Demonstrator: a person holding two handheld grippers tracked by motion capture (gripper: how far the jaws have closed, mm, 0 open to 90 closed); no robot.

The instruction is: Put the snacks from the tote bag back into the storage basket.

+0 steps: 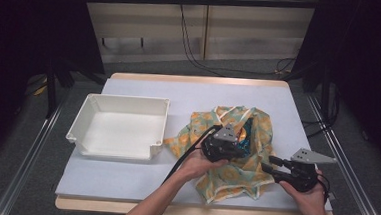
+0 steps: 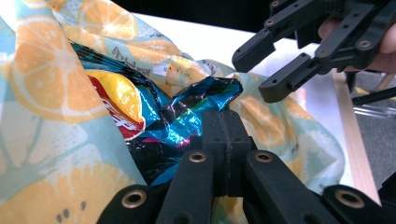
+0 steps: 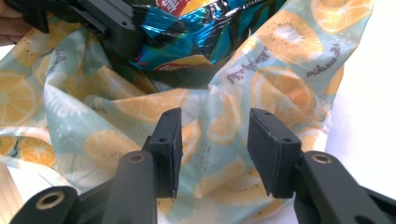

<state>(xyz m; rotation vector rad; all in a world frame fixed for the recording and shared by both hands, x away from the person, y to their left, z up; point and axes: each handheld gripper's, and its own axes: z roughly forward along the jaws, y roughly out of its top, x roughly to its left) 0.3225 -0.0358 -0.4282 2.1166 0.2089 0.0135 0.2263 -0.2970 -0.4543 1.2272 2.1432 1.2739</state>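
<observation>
A fruit-print cloth bag [image 1: 232, 176] lies crumpled right of the table's centre, and a shiny blue snack bag [image 1: 246, 134] pokes out of its mouth. My left gripper [image 1: 237, 143] is shut on the crinkled edge of that snack bag [image 2: 187, 119]; in the left gripper view the jaws [image 2: 223, 119] are closed on the foil. My right gripper [image 1: 271, 164] hovers open just to the right, over the cloth bag [image 3: 140, 105], its pads [image 3: 169, 140] holding nothing. In the right gripper view the snack bag [image 3: 205, 32] sits above the open jaws, with the left gripper [image 3: 109, 23] clamped on it.
An empty white plastic tray [image 1: 110, 150] stands on the left of the white mat [image 1: 139, 179]. The table's wooden front edge [image 1: 102, 205] is near my forearms. Cables run across the floor behind the table.
</observation>
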